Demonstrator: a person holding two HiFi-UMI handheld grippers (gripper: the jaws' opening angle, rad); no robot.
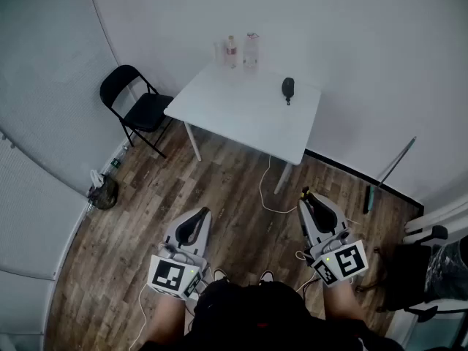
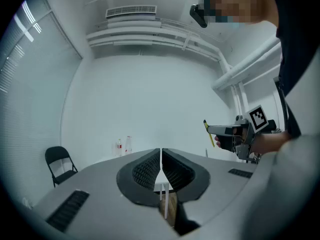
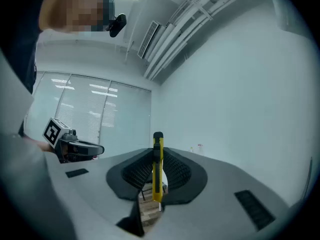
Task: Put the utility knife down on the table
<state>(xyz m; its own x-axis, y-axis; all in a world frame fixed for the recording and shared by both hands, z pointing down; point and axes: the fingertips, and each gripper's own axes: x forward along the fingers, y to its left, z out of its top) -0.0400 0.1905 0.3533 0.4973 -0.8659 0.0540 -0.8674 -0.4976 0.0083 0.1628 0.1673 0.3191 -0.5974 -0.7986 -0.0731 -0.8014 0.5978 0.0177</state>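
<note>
The yellow utility knife (image 3: 157, 167) stands upright between the black pads of my right gripper (image 3: 157, 153), which is shut on it. From the head view only its yellow tip (image 1: 305, 193) shows, at the front of the right gripper (image 1: 308, 198), low over the wooden floor. The left gripper (image 1: 202, 213) is shut with nothing in it, its pads (image 2: 150, 169) pressed together. The white table (image 1: 241, 115) stands well ahead of both grippers, against the far wall. In the left gripper view the right gripper (image 2: 212, 130) holds the knife (image 2: 208, 134) off to the right.
Two bottles (image 1: 231, 51) (image 1: 251, 49) stand at the table's far edge, a small black object (image 1: 288, 88) at its right. A black folding chair (image 1: 139, 104) is left of the table. A dark bag (image 1: 103, 191) and a cable (image 1: 268, 189) lie on the floor.
</note>
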